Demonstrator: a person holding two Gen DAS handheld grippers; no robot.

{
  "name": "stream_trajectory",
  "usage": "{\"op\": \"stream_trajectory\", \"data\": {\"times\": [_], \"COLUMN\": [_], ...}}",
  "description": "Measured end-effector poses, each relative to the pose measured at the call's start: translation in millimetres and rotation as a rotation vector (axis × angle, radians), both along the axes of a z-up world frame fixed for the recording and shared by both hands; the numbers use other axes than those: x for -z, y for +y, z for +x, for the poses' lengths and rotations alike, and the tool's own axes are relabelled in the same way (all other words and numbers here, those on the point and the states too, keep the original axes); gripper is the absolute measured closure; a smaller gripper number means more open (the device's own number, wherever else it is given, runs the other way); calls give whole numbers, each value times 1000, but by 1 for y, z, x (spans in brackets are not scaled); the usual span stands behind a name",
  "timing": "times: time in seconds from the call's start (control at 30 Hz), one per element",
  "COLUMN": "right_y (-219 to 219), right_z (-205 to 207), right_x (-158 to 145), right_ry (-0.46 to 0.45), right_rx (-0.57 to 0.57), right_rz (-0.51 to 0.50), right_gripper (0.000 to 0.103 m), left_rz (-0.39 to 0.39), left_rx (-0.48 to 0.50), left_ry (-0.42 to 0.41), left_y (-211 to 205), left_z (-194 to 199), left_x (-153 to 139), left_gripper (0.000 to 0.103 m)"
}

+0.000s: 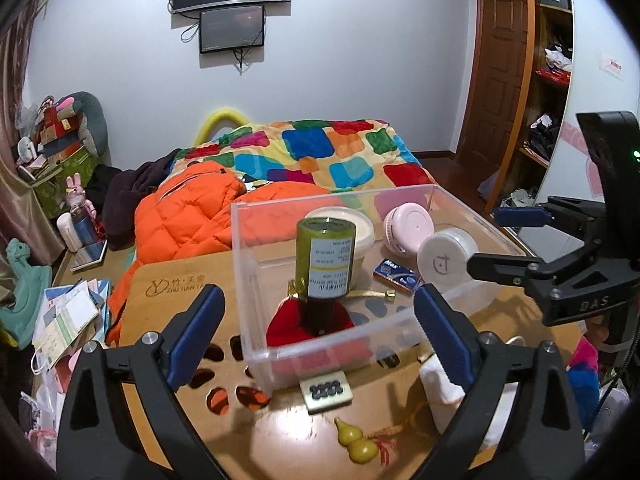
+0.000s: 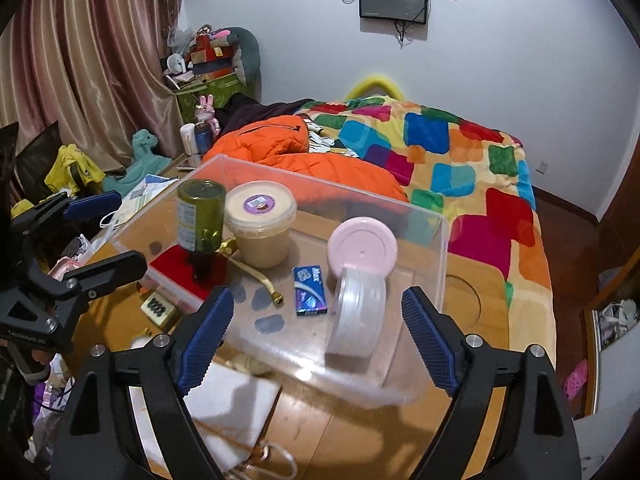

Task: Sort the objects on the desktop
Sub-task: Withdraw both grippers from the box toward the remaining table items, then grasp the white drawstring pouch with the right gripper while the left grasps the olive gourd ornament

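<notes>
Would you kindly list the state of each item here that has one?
Left tool: open, empty.
Right tool: open, empty.
Clear bin: uncovered, holding items.
Green bottle: standing inverted on red pouch.
Cream tub: lidded, upright.
Pink jar: on edge.

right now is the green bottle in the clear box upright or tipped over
Upside down and leaning. The green bottle stands on its neck on the red pouch inside the clear box, flat base on top, label text inverted.
</notes>
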State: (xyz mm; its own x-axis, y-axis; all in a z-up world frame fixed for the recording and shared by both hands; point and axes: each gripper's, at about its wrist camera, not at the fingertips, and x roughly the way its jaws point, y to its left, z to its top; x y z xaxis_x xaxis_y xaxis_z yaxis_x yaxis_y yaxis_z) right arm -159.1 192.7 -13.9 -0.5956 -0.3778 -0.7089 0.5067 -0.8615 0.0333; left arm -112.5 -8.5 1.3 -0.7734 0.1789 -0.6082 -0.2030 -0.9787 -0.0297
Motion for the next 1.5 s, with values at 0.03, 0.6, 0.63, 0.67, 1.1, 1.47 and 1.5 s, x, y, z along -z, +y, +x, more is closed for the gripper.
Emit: {"op": "stream_trajectory", "data": {"times": [0.03,0.6,0.63,0.67,1.1,1.47,1.5], "right_y": [0,26,27,28,16,3,3], "right_z": [3,45,47,50,90,100,101], "right_x": [0,18,19,20,33,43,43], "right_ry": [1,-27,-28,-27,-38,-36,-38], "right_rx": [-1,52,57,62,14,16,14], "right_rz": [-2,-68,-70,-72,-111,-124,-131], "right_gripper": [19,18,18,18,17,13,13], "left_rz": [4,70,72,73,75,66,69], "left_rx": [-5,-74,-74,-73,-59,-73,-70], "left_ry": [-2,-77,-81,-89,-167,-146,-146], "left_y": [-2,-27,-27,-27,-9,0,0], "left_z": [3,45,48,49,65,63,63], "left_x": [0,28,30,33,65,69,69], "left_gripper": [7,6,6,6,6,7,7]}}
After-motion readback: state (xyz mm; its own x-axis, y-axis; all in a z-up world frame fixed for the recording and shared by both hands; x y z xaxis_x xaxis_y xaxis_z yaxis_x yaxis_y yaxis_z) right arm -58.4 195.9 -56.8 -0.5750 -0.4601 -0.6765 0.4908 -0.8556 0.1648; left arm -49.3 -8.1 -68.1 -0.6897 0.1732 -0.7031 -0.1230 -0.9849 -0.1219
